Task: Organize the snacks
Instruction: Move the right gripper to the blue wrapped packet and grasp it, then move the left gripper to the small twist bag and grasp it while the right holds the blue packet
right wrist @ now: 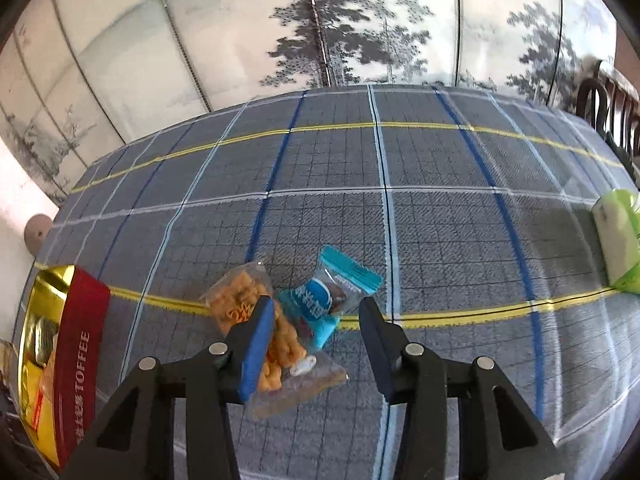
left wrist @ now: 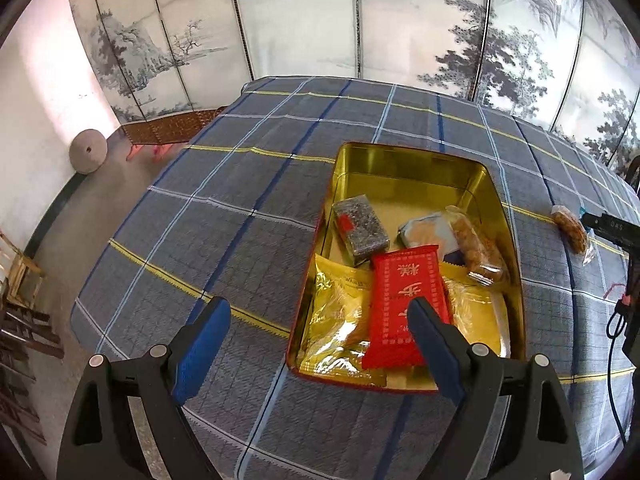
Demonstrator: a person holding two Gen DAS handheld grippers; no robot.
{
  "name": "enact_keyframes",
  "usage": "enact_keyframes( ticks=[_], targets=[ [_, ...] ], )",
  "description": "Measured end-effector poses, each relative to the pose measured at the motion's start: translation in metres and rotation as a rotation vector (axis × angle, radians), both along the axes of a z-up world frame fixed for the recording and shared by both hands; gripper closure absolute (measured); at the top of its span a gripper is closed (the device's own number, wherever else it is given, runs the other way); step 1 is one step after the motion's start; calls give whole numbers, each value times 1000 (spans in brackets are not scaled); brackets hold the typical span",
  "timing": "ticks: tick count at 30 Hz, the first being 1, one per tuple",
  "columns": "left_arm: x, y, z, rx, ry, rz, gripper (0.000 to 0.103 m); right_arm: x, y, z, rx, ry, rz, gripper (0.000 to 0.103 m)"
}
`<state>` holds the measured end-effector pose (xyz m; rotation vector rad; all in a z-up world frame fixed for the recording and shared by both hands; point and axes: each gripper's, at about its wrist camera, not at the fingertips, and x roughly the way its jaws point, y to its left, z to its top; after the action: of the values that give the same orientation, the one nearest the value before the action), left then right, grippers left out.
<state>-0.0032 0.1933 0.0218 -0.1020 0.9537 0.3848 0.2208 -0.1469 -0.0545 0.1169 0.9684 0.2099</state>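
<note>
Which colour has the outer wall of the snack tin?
Red, with gold inside; the tin shows it best in the right wrist view.

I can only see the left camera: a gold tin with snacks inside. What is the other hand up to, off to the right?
Observer: The right gripper hangs over two snacks on the cloth, with its fingers apart and nothing gripped.
Operator: Which snacks?
Observer: A clear bag of orange twists and, beside it, a teal sweet that your view misses.
Operator: Anything else out there?
Observer: A green packet lies far right on the cloth.
</note>
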Motion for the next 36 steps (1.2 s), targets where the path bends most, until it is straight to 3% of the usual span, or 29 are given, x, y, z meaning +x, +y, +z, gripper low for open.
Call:
enact_keyframes(
  ticks=[6, 9, 23, 30, 36],
  targets=[
    [4, 1, -1, 2, 6, 9, 15, 12, 3, -7, 1, 5, -5, 58],
    [5, 1, -1, 4, 11, 11, 15, 15, 4, -8, -12, -4, 5, 68],
    [13, -7, -2, 9, 19, 2, 15, 25, 8, -11, -65, -47, 64, 69],
    [20, -20, 0, 5, 13, -29, 15, 10, 5, -11, -96, -92, 102, 71],
    [28, -42, 1, -5, 6, -76, 15, -13, 1, -4, -48, -92, 127, 71]
  ],
)
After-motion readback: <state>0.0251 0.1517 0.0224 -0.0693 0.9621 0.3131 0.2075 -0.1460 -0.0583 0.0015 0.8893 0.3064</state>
